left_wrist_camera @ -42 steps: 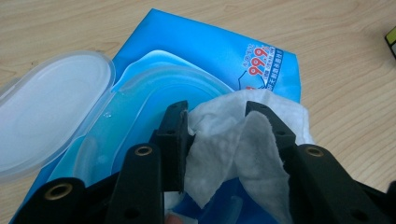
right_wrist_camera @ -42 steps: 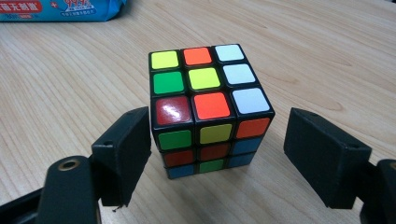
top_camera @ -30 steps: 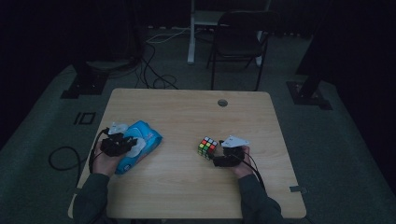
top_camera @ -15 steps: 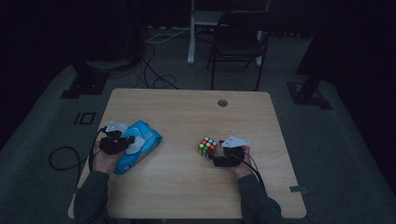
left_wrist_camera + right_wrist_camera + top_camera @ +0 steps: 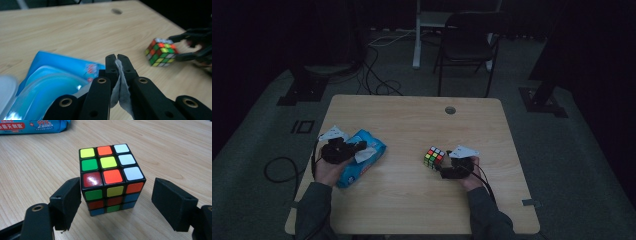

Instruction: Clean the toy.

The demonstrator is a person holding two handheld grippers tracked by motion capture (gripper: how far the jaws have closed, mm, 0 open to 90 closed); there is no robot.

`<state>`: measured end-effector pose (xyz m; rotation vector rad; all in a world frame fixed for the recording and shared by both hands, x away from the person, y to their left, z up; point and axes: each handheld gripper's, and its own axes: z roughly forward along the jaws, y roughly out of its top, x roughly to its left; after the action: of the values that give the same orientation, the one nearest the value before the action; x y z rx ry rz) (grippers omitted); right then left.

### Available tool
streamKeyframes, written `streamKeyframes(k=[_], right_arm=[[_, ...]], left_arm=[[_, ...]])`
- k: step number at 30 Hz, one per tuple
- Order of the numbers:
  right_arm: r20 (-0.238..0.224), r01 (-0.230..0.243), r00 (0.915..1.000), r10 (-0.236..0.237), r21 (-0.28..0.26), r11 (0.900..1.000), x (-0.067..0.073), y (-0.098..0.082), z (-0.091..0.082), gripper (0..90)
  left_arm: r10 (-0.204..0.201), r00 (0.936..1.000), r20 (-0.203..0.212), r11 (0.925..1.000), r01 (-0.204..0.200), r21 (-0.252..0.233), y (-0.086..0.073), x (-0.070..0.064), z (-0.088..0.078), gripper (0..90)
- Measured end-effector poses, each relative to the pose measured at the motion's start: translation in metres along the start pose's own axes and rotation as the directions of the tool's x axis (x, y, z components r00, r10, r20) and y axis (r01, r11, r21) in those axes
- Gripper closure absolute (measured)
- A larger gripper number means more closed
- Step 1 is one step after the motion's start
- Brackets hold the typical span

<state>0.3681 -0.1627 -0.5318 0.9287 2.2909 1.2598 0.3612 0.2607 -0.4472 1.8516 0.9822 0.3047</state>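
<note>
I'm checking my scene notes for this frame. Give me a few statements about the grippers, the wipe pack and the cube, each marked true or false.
1. The left gripper is shut on a wet wipe. True.
2. The right gripper clamps the puzzle cube. False: its jaws stand open on either side of the cube, with a gap at the right jaw.
3. The blue wipe pack lies on the table. True.
4. The cube sits on top of the wipe pack. False: it rests on the table, apart from the pack.

high view very dim, room beyond the table (image 5: 412,115) near black. both gripper views brighter; glare on the cube (image 5: 92,179), near corner of the blue packet (image 5: 37,95) blurred.
</note>
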Motion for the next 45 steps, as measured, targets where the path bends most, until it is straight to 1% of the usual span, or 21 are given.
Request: streamKeyframes(k=[3, 4, 5, 6, 8, 10, 11, 13, 15, 16, 17, 19, 20, 24, 27, 28, 30, 32, 37, 41, 45], right_arm=[[-0.001, 0.004, 1.0000, -0.004, -0.002, 1.000, 0.001, 0.000, 0.000, 23.6], [-0.001, 0.004, 1.0000, -0.004, -0.002, 1.000, 0.001, 0.000, 0.000, 23.6], [-0.001, 0.003, 1.0000, -0.003, -0.002, 1.000, 0.001, 0.000, 0.000, 23.6], [0.000, 0.003, 1.0000, -0.003, -0.002, 1.000, 0.001, 0.000, 0.000, 23.6], [0.000, 0.002, 1.0000, -0.002, -0.004, 1.000, 0.000, 0.000, -0.001, 23.6], [0.001, 0.001, 1.0000, -0.001, -0.006, 1.000, 0.000, 0.000, -0.001, 23.6], [0.002, -0.001, 1.0000, 0.001, -0.006, 1.000, 0.000, 0.000, -0.002, 23.6], [0.002, -0.002, 1.0000, 0.002, -0.006, 1.000, 0.000, 0.000, -0.001, 23.7], [0.001, 0.000, 1.0000, 0.000, -0.004, 1.000, 0.000, 0.000, -0.001, 23.7], [0.000, 0.000, 1.0000, 0.000, -0.002, 1.000, 0.001, 0.000, -0.001, 23.6], [0.001, 0.001, 1.0000, -0.001, -0.002, 1.000, 0.001, 0.000, -0.001, 23.6], [0.002, 0.003, 1.0000, -0.003, -0.002, 1.000, 0.001, 0.000, -0.001, 23.6], [0.002, 0.002, 1.0000, -0.002, -0.001, 1.000, 0.001, 0.000, -0.001, 23.6], [0.003, -0.003, 1.0000, 0.003, -0.004, 1.000, 0.000, 0.000, -0.001, 23.6], [0.004, -0.003, 1.0000, 0.003, -0.005, 1.000, 0.000, 0.000, -0.002, 23.7], [0.004, -0.003, 1.0000, 0.003, -0.005, 1.000, 0.000, 0.000, -0.002, 23.7], [0.004, -0.002, 1.0000, 0.002, -0.008, 1.000, 0.000, 0.000, -0.001, 23.7], [0.005, -0.004, 1.0000, 0.004, -0.005, 1.000, 0.000, 0.000, -0.001, 23.7], [0.004, -0.002, 1.0000, 0.002, -0.006, 1.000, 0.000, 0.000, -0.001, 23.7], [0.001, -0.002, 1.0000, 0.002, -0.010, 1.000, 0.001, 0.000, -0.002, 24.9], [0.000, -0.001, 1.0000, 0.001, -0.018, 1.000, 0.000, 0.001, -0.003, 24.9]], left_arm=[[-0.002, 0.9985, -0.055, 0.9999, 0.003, 0.012, 0.001, 0.002, 0.000, 88.4], [-0.002, 0.9985, -0.055, 0.9999, 0.003, 0.012, 0.001, 0.002, 0.000, 87.7], [0.000, 0.9938, -0.111, 0.9995, 0.004, 0.032, -0.001, 0.003, 0.001, 87.7], [0.003, 0.9905, -0.138, 0.9990, 0.003, 0.044, -0.002, 0.004, 0.002, 80.0], [0.012, 0.9792, -0.202, 0.9954, 0.008, 0.095, -0.007, 0.004, 0.005, 70.9], [0.016, 0.9769, -0.213, 0.9937, 0.008, 0.112, -0.009, 0.005, 0.006, 61.9], [0.032, 0.9690, -0.245, 0.9870, 0.008, 0.160, -0.016, 0.007, 0.009, 55.7], [0.036, 0.9663, -0.255, 0.9816, 0.014, 0.191, -0.022, 0.010, 0.013, 53.8], [0.042, 0.9604, -0.276, 0.9773, 0.018, 0.211, -0.026, 0.012, 0.016, 52.3], [0.032, 0.9609, -0.275, 0.9774, 0.028, 0.210, -0.027, 0.013, 0.017, 52.3], [0.025, 0.9602, -0.278, 0.9770, 0.035, 0.210, -0.027, 0.014, 0.017, 54.4], [0.016, 0.9570, -0.290, 0.9754, 0.049, 0.215, -0.026, 0.016, 0.016, 67.3], [0.006, 0.9607, -0.278, 0.9759, 0.055, 0.211, -0.026, 0.017, 0.015, 69.8], [0.019, 0.9617, -0.273, 0.9728, 0.045, 0.227, -0.026, 0.015, 0.014, 76.7], [-0.005, 0.9619, -0.274, 0.9798, 0.059, 0.191, -0.024, 0.014, 0.009, 81.3], [-0.005, 0.9619, -0.274, 0.9798, 0.059, 0.191, -0.024, 0.014, 0.009, 81.5], [0.011, 0.9589, -0.284, 0.9858, 0.037, 0.164, -0.020, 0.011, 0.003, 83.6], [0.017, 0.9625, -0.271, 0.9899, 0.022, 0.140, -0.015, 0.008, -0.001, 84.7], [0.034, 0.9793, -0.200, 0.9983, -0.024, 0.052, 0.003, -0.003, -0.009, 85.1], [0.072, 0.9820, -0.175, 0.9972, -0.067, 0.032, 0.019, -0.014, -0.007, 85.1], [0.088, 0.9835, -0.158, 0.9960, -0.085, 0.029, 0.026, -0.019, -0.002, 85.0]])
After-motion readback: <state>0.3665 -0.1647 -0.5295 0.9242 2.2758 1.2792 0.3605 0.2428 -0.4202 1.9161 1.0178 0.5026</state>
